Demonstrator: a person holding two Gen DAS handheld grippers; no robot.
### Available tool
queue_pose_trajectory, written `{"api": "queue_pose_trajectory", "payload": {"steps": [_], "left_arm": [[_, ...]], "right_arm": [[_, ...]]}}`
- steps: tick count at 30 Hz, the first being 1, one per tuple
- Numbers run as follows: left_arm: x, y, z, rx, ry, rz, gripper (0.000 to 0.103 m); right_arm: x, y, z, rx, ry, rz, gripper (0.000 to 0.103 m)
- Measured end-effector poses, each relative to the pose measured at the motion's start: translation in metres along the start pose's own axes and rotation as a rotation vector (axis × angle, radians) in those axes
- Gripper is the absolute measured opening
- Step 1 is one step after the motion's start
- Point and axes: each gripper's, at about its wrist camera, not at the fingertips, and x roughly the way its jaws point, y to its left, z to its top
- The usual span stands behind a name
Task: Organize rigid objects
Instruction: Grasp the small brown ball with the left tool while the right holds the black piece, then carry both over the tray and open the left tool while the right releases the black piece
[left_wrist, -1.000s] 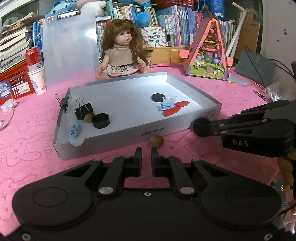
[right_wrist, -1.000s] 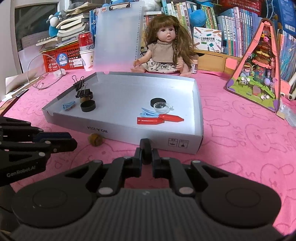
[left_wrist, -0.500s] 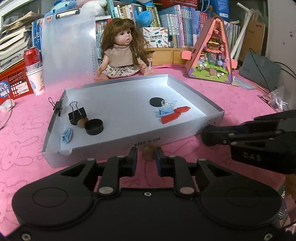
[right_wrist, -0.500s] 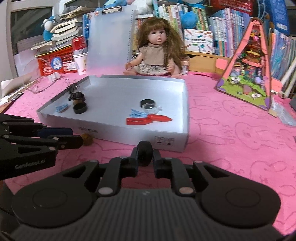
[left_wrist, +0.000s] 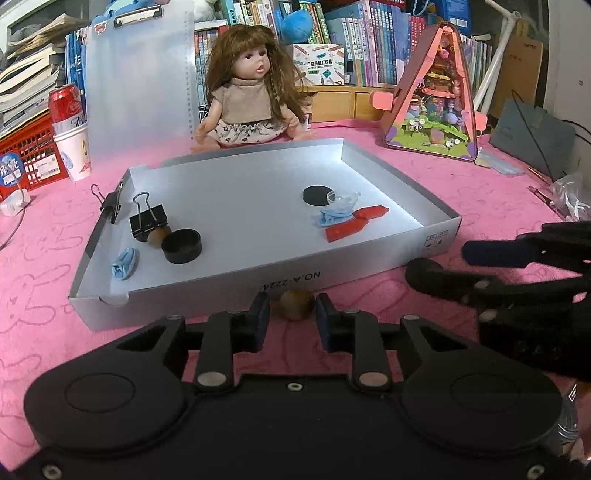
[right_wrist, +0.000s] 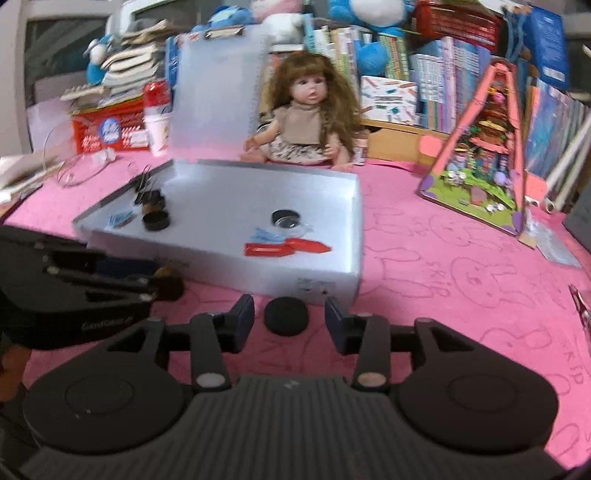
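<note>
My right claw (right_wrist: 289, 321) had just been opening and stood with its jaws well apart; a flat black disc (right_wrist: 285, 316) lay loose on the pink tabletop (right_wrist: 443, 288) between them, touching neither pad, just short of the silver tray's (right_wrist: 332, 286) near corner. My left claw (left_wrist: 288, 317) had just parted a little too, its blue pads flanking a rough brown ball (left_wrist: 295, 303) that sat against the tray's front wall; I could not tell whether they touched it. Soft cloth with room to slide lay right of the tray. Inside its low card walls sat a black binder clip (left_wrist: 149, 220), a round black cap (left_wrist: 181, 245), crumpled blue bits and two glossy red pieces (left_wrist: 354, 224). Beyond sat a long-haired doll (left_wrist: 248, 99) and packed books.
</note>
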Motion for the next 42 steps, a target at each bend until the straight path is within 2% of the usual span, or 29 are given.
{"api": "queue_pose_trajectory", "payload": {"steps": [1, 6, 9, 10, 12, 20, 26, 42], "left_arm": [[-0.001, 0.0, 0.0, -0.001, -0.005, -0.001, 0.02], [-0.007, 0.003, 0.0, 0.002, -0.018, -0.006, 0.02], [-0.01, 0.004, 0.0, 0.004, -0.021, -0.006, 0.02], [-0.01, 0.004, 0.0, 0.002, -0.021, -0.008, 0.02], [-0.013, 0.005, 0.0, -0.002, -0.023, -0.013, 0.02], [-0.033, 0.012, 0.006, -0.007, -0.057, -0.025, 0.02], [-0.041, 0.023, 0.019, -0.041, -0.079, 0.002, 0.02], [-0.027, 0.054, 0.046, -0.117, -0.077, 0.069, 0.02]], "right_arm": [[0.004, 0.001, 0.0, 0.007, 0.007, -0.002, 0.059], [0.019, -0.001, -0.002, 0.069, 0.036, -0.021, 0.059], [0.022, 0.002, -0.002, 0.055, 0.03, -0.036, 0.059], [0.022, 0.004, -0.002, 0.052, 0.029, -0.037, 0.048], [0.021, 0.006, -0.002, 0.041, 0.03, -0.034, 0.036], [0.007, 0.014, 0.004, -0.005, 0.008, -0.023, 0.036], [-0.001, 0.011, 0.019, 0.036, -0.018, -0.004, 0.036], [0.016, 0.013, 0.044, 0.075, -0.029, -0.006, 0.036]]}}
